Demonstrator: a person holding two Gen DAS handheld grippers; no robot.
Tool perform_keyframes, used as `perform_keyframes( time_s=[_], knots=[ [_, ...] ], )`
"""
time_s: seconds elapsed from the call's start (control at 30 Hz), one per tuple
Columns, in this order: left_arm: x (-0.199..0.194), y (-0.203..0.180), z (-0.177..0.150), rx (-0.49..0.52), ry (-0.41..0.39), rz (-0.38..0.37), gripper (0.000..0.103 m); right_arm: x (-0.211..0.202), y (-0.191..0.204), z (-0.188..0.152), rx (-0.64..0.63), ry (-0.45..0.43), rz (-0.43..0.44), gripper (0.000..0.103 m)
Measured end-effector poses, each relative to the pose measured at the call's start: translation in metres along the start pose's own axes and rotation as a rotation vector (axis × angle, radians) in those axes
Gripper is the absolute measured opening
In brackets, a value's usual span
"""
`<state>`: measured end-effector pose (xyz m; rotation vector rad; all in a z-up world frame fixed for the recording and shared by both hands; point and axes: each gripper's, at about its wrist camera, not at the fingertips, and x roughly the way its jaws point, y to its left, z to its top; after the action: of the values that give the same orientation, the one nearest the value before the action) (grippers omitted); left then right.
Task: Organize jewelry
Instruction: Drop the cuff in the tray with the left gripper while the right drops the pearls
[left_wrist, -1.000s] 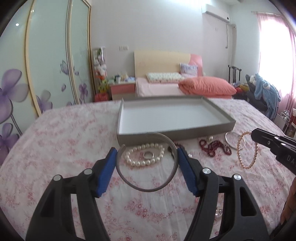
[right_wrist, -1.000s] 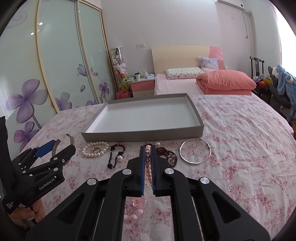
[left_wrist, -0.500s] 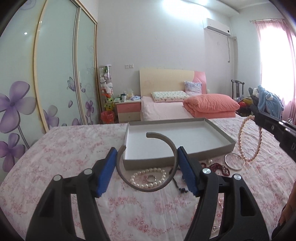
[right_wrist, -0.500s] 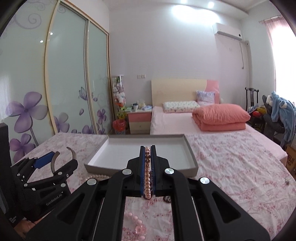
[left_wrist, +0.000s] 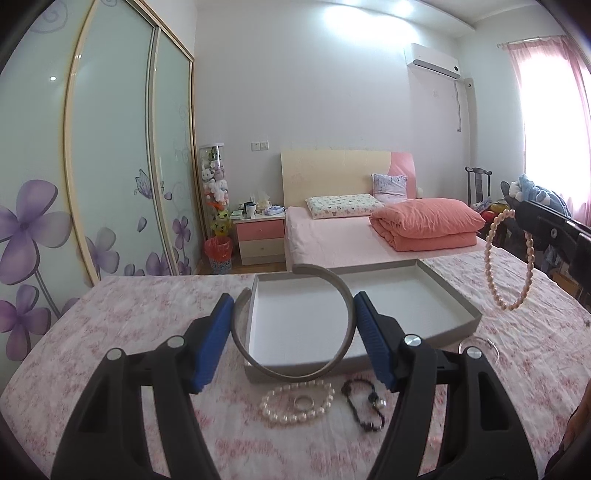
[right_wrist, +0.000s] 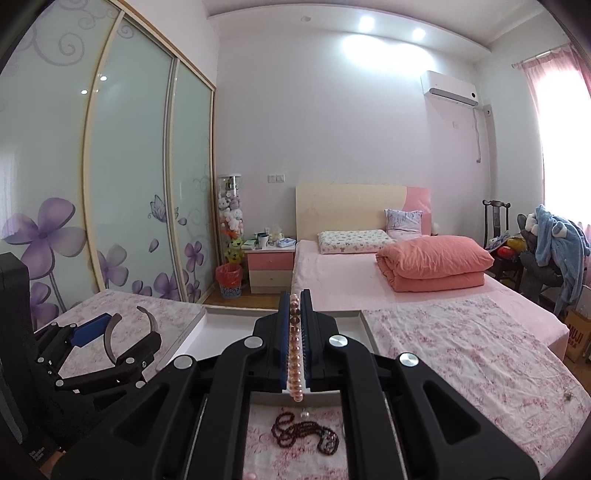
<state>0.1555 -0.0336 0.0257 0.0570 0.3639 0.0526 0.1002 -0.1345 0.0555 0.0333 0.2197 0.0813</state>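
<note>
My left gripper (left_wrist: 293, 325) is shut on a grey open bangle (left_wrist: 340, 354) and holds it in the air before the grey tray (left_wrist: 458, 306). My right gripper (right_wrist: 294, 328) is shut on a pink pearl bracelet (right_wrist: 294, 365); in the left wrist view the bracelet (left_wrist: 511, 266) hangs from it, right of the tray. The left gripper with the bangle (right_wrist: 110, 334) also shows at the left of the right wrist view. On the floral cloth lie a white pearl bracelet (left_wrist: 295, 404) around a ring (left_wrist: 303, 401), a dark bead bracelet (left_wrist: 364, 406) and a dark red bead strand (right_wrist: 306, 435).
A thin silver bangle (left_wrist: 478, 345) lies by the tray's right corner. The tray's rim (right_wrist: 364, 319) shows behind my right gripper. Beyond the table stand a bed with an orange quilt (left_wrist: 428, 229), a nightstand (left_wrist: 260, 236) and a sliding wardrobe (left_wrist: 110, 177).
Both grippers have risen from the cloth with their pieces and tilted up. The tray has moved lower in both views, and the pink bracelet hangs free in the air.
</note>
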Motion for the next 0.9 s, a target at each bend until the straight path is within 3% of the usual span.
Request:
perform_keyframes(
  time_s=[0.23,0.53,0.77,0.9],
  knots=[
    [0.051,-0.007,0.010,0.016,0.027,0.003,0.065,0.045,-0.008,0.001,0.045,0.047,-0.003,0.007],
    [0.149,-0.005,0.005,-0.013,0.237,-0.051,0.065,0.131,-0.013,-0.018,0.084,0.238,0.027,0.007],
    [0.203,-0.008,0.002,0.013,0.327,-0.051,0.065,0.186,-0.012,-0.029,0.109,0.383,0.052,0.007],
    [0.210,-0.005,0.008,-0.008,0.306,-0.050,0.066,0.182,-0.024,-0.025,0.147,0.370,0.050,0.013]
  ],
)
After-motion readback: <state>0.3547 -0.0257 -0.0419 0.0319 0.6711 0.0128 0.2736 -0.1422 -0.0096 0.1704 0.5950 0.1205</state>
